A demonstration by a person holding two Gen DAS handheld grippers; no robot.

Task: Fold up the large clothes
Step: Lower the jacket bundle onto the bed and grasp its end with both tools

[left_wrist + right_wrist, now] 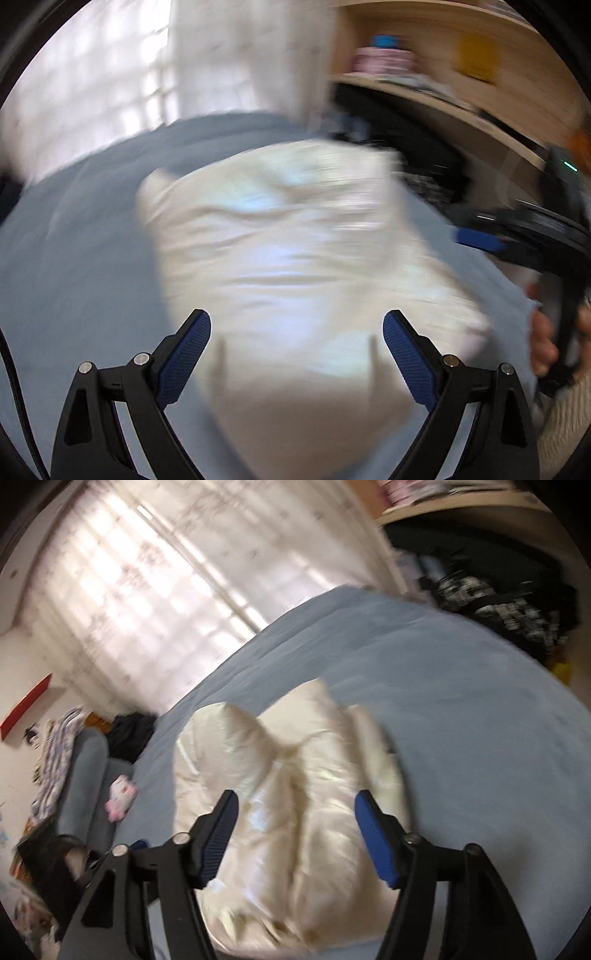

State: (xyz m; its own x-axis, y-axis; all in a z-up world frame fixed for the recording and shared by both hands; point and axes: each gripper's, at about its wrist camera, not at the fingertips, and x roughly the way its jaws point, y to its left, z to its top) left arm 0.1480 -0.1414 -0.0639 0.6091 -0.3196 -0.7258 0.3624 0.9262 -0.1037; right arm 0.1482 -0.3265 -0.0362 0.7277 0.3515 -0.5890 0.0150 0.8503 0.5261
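From my place I see the cream garment [295, 258] lying on the blue-grey bed [81, 236], folded into a thick bundle with some wrinkles on its top. My left gripper [296, 354] hangs above the near end of it, with its fingers spread wide; the cloth shows between them but below, and the blue pads [184, 362] do not press on it. In the right wrist view the same garment [295, 794] lies in long soft folds, and it reaches from under my right gripper [296, 834] away toward the middle of the bed [461, 709]. This gripper also stands spread, with nothing pinched between its fingers. At the right edge of the left wrist view a hand [546, 343] holds the other black tool, just beside the garment's right side. Both pictures are blurred.
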